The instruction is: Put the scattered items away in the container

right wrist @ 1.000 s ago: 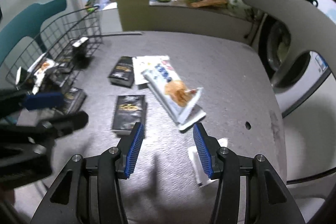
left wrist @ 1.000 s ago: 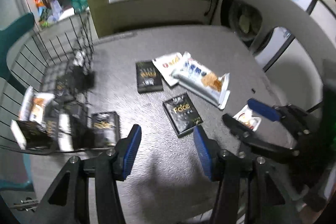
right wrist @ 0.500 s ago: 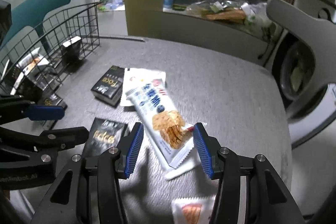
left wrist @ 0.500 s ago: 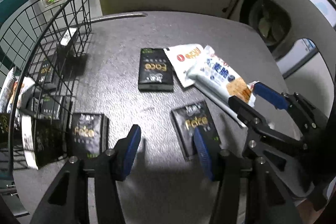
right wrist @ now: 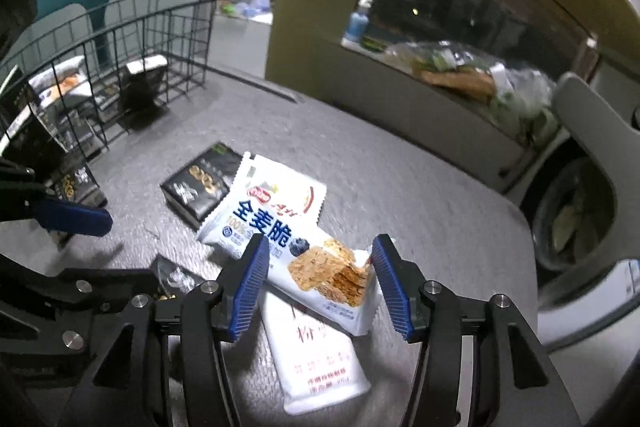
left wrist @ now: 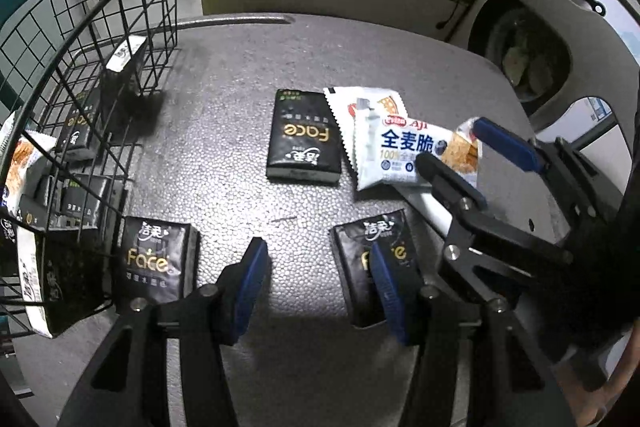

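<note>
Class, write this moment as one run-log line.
left hand-held gripper: open, over table | right hand-held gripper: open, astride cracker packet | wire basket: partly filled | three black tissue packs loose

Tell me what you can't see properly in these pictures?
- Left wrist view: the near black Face pack is partly behind the left tongs.
- Right wrist view: the white packet under the cracker bag has blurred print.
- Wire basket: cut off by the edge.

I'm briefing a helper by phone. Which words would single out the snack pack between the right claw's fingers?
On the grey table, find the white wrappers right of the wire basket. The cracker pack lies on top, with blue lettering and a cracker picture.
</note>
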Demonstrator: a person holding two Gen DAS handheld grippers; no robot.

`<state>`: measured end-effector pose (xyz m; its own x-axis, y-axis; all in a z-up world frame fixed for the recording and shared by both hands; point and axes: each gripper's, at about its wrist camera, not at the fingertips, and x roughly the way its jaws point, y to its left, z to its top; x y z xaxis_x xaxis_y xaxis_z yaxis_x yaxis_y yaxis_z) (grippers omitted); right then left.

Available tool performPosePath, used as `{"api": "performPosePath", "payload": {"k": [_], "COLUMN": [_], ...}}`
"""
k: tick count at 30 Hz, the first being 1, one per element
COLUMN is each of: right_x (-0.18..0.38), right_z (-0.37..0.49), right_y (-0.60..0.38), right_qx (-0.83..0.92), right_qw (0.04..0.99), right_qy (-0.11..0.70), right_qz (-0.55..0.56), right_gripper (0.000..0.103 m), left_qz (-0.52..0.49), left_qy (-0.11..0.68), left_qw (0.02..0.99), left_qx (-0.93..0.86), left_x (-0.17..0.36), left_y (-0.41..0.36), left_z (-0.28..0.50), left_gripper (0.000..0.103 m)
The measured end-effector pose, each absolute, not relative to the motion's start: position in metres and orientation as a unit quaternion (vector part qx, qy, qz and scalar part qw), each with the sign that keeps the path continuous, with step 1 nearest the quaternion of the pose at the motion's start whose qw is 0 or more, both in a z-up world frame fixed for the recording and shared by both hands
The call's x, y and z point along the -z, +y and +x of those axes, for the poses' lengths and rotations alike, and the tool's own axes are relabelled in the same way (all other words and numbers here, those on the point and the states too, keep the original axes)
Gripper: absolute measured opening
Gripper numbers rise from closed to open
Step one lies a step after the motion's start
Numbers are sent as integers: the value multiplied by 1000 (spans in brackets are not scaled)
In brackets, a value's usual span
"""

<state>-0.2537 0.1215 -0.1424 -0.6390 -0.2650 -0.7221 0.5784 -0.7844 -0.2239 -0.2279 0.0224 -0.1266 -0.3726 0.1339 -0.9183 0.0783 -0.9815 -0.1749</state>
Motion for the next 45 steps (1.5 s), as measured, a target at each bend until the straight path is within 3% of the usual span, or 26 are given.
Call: {"api": "performPosePath", "payload": {"k": [5, 15, 23, 36, 40, 45], "right_x": [135, 124, 150, 142, 140, 131], "right_z": [-279, -296, -313, -236, -216, -212], "right_y": [138, 150, 155, 181, 172, 179], "right_qx": [893, 909, 890, 878, 877, 878], "right_qw": [242, 208, 180, 200, 198, 204], "right_qy": [109, 64, 85, 47, 75, 39], "right_qz": [365, 357, 411, 432, 431, 431], "right_gripper": [53, 53, 53, 54, 54, 54], "left_qz": [-562, -565, -566, -562, -561, -561], "left_qy": [-100, -95, -90, -88, -83, -87], "left_qw": [18, 22, 24, 19, 18, 18], "left_qx": [-821, -819, -819, -822, -823, -823], "left_x": [128, 129, 130, 134, 135, 131], "left_y": [18, 18, 19, 17, 17, 13], "left_z": [-228, -227, -222, -223, -224, -217], "left_gripper": [59, 59, 59, 59, 59, 59]}}
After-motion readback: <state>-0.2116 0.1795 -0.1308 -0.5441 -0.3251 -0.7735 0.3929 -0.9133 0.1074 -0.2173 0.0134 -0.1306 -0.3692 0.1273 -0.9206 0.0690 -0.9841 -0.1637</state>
